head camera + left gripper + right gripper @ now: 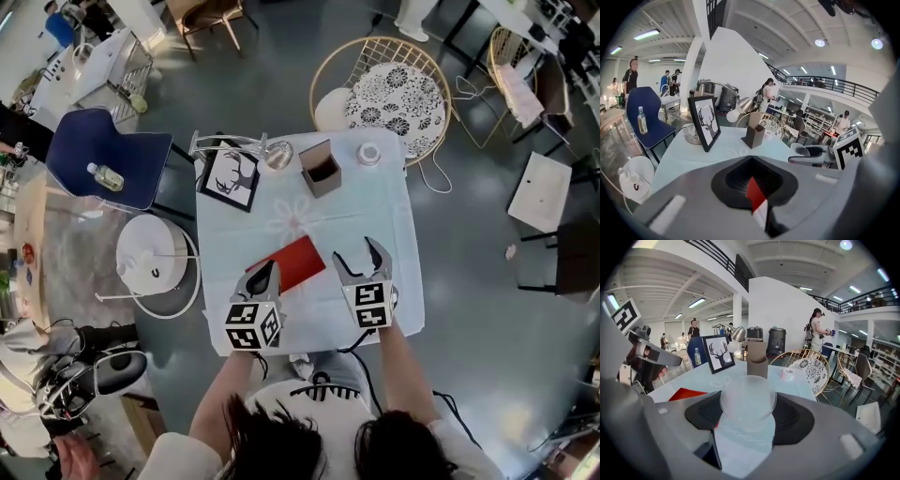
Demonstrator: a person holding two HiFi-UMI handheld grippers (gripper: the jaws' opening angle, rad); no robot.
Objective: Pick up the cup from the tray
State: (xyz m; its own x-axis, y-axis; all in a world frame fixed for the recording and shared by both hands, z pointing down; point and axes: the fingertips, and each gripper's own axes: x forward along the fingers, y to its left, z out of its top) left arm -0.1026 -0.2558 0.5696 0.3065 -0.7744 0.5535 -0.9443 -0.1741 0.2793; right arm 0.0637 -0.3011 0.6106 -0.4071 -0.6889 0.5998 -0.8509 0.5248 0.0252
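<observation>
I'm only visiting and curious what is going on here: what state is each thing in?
Right gripper: jaws closed on the cup.
Cup: clear, empty, held between those jaws, not over the tray.
Left gripper: jaws together at the tips, over the tray's edge.
Tray: lying flat.
Box: upright, open on top.
Frame: standing upright.

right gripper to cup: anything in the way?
Nothing visible. The clear cup sits between the jaws of the right gripper, and the pads look to be against its sides. The red tray lies off to the cup's left, not in between.
</observation>
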